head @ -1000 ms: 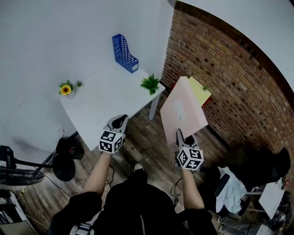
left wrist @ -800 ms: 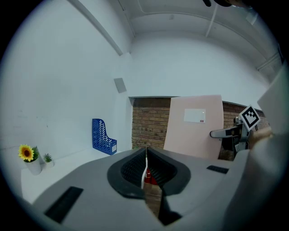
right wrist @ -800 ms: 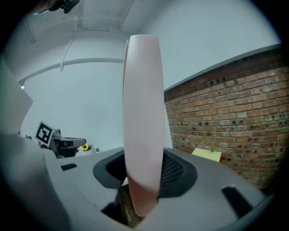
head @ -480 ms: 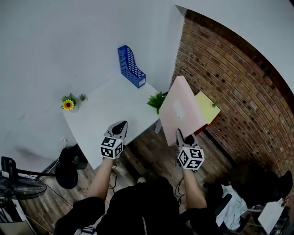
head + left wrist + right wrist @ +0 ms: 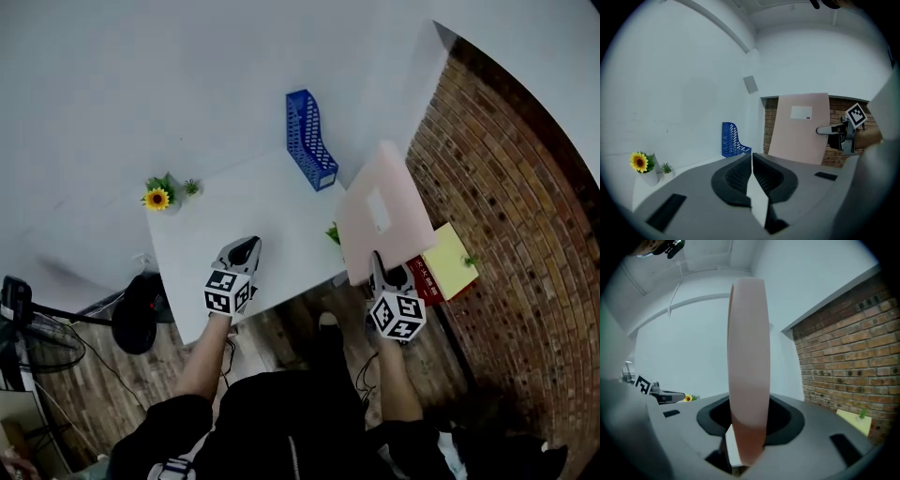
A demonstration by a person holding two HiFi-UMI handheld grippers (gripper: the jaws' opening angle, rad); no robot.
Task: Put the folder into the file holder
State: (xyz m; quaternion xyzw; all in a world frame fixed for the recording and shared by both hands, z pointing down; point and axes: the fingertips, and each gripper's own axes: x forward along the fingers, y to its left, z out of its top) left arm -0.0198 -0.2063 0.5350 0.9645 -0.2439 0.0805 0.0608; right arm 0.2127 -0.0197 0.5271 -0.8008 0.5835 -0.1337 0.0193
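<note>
Head view: the person has closed in on the white table (image 5: 234,216) over the last second; the pink folder (image 5: 384,211), which was out over the floor off the table's right side, now stands above the table's right edge; it's near the blue file holder (image 5: 311,141) but not yet over it; so the carry looks mostly done, with line-up and drop-in still to do; the right gripper (image 5: 378,269) is clamped on the folder's lower edge, and the right gripper view shows it edge-on and upright between the jaws; the left gripper (image 5: 244,251) hovers over the near part of the table, jaws together, nothing in them; a small green plant (image 5: 332,232) peeks out at the folder's left edge, on the way to the holder's low front, likely the thing to clear; the sunflower pot (image 5: 157,197) is at the table's left corner, well apart; a yellow item (image 5: 450,261) lies on the floor by the brick wall (image 5: 525,187), out of the path.
</note>
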